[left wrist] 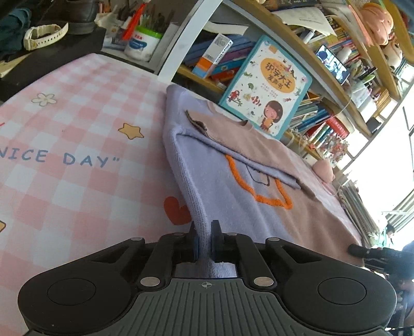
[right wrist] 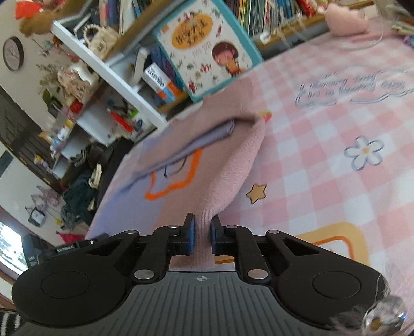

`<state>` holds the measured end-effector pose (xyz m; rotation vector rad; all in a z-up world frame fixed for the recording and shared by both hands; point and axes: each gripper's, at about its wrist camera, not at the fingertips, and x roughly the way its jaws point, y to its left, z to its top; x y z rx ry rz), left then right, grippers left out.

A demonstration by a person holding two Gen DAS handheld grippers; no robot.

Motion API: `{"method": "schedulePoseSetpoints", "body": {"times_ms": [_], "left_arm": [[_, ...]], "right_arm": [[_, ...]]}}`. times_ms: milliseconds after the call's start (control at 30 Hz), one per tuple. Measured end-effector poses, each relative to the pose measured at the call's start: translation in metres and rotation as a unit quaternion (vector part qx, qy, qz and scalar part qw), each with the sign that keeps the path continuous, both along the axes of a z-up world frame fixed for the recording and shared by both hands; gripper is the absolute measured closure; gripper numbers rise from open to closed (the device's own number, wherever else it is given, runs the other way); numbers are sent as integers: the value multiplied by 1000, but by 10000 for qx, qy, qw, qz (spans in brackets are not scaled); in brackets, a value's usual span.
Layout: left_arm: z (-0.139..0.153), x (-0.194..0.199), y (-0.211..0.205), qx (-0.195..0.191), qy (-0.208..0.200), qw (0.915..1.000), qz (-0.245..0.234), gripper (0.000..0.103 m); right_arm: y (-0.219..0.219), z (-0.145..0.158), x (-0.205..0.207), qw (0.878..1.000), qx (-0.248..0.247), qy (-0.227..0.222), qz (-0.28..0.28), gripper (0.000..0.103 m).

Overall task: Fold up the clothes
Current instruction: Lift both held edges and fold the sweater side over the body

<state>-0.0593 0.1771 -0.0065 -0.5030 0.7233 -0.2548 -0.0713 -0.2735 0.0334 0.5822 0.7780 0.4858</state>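
A knitted sweater [left wrist: 233, 165], lilac on one side and dusty pink on the other, with an orange outline stitched on its front, lies on a pink checked sheet [left wrist: 77, 108]. One lilac sleeve is folded across its chest. My left gripper [left wrist: 205, 241] is shut on the lilac bottom edge, which rises into its pads. In the right wrist view the same sweater [right wrist: 170, 160] lies ahead, and my right gripper [right wrist: 202, 236] is shut on its pink bottom edge, lifted off the sheet [right wrist: 323, 144].
A teal-edged children's book [left wrist: 269, 85] leans against a crowded bookshelf [left wrist: 336, 103] just behind the sweater's collar. A small pink plush [right wrist: 344, 18] sits at the sheet's far edge. A dark desk with a pen pot [left wrist: 142, 41] borders the sheet at the far left.
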Motion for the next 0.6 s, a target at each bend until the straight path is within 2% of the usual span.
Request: {"method": "schedulePoseSetpoints", "body": {"times_ms": [200, 300, 400, 500, 567, 600], "left_arm": [[-4, -3, 4, -88, 213, 9997, -94, 94], [-7, -4, 7, -229, 273, 9993, -115, 88], [-10, -3, 10, -380, 312, 9987, -118, 87], [-12, 0, 11, -465, 284, 9985, -59, 89], [-14, 2, 10, -464, 245, 9986, -23, 93], [-13, 2, 8, -387, 226, 9990, -37, 96]], "right_arm": [[-3, -10, -4, 9995, 2, 313, -61, 92], [-5, -17, -1, 9989, 99, 450, -74, 86], [-7, -24, 3, 9981, 182, 580, -81, 75], [-5, -28, 9, 9978, 218, 619, -29, 76], [-5, -29, 11, 9978, 187, 629, -16, 90], [-5, -30, 11, 9980, 141, 623, -18, 93]]}}
